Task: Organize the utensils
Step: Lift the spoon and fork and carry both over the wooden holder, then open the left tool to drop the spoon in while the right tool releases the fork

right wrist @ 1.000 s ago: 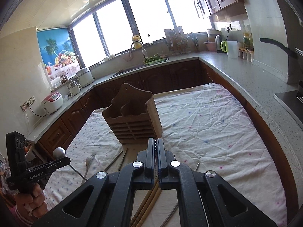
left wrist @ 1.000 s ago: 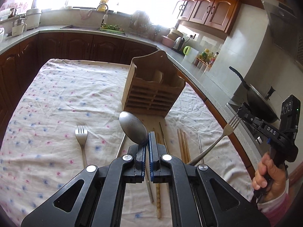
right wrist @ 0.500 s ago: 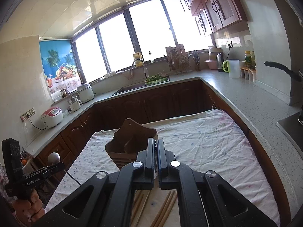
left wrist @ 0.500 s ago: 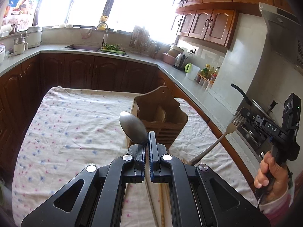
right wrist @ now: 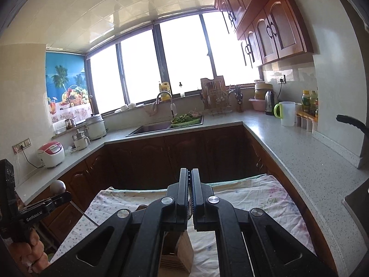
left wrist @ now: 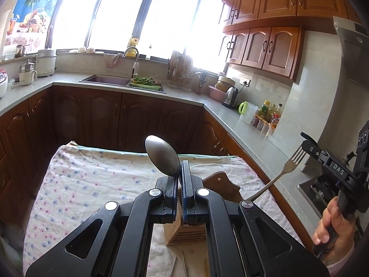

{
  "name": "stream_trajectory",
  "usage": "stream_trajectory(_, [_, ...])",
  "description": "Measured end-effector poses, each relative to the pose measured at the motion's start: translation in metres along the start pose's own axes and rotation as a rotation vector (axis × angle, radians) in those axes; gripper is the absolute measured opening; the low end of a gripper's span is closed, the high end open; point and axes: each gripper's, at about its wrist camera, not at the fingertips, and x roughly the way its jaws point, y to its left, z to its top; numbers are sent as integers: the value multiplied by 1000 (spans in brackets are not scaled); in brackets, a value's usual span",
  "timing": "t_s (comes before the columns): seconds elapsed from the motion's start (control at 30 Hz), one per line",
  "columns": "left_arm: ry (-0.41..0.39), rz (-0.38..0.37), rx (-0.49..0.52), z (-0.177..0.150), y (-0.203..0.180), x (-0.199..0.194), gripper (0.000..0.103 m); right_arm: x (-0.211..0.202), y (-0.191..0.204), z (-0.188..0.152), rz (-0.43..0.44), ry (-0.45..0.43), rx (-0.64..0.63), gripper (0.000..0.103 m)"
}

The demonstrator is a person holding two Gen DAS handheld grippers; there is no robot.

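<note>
A grey speckled countertop runs around the kitchen above dark wooden cabinets. A sink sits under the bright windows, with a curved faucet and a green basket of vegetables just beside it. A steel kettle stands near a white jug with a green handle. On the far counter rest a red-and-white rice cooker and a white pot. A floral cloth covers the desk.

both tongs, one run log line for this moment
left tongs: shut on metal spoon | right tongs: shut on metal fork | slotted wooden utensil holder: below
</note>
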Motion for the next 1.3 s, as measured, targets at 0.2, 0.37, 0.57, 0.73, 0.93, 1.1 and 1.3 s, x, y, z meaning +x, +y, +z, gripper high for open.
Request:
stream_trajectory(0.2, [22,34,40,-12,-2,42,2,41,8,-23,-5,68,-39,2])
stream_trajectory(0.37, [69,46,48,-28,-2,68,2,66,4,-45,0,125,-11,2])
stream_trajectory(0.57, [117,43,78,-43,-10,89,3,80,4,-58,11,160,-16,2])
stream_trajectory(0.73, [154,57,130,-55,-20,98,3,83,14,-63,30,174,-59,3])
stream_trajectory(0.93, [162,52,111,-54,-19,98,3,85,13,-65,45,183,-40,4])
stream_trajectory(1.1, [166,61,107,-53,-18,99,6,85,10,-64,54,188,-24,4])
stream_trajectory(1.3, [142,72,91,-49,-17,92,37,84,7,-60,72,193,16,10])
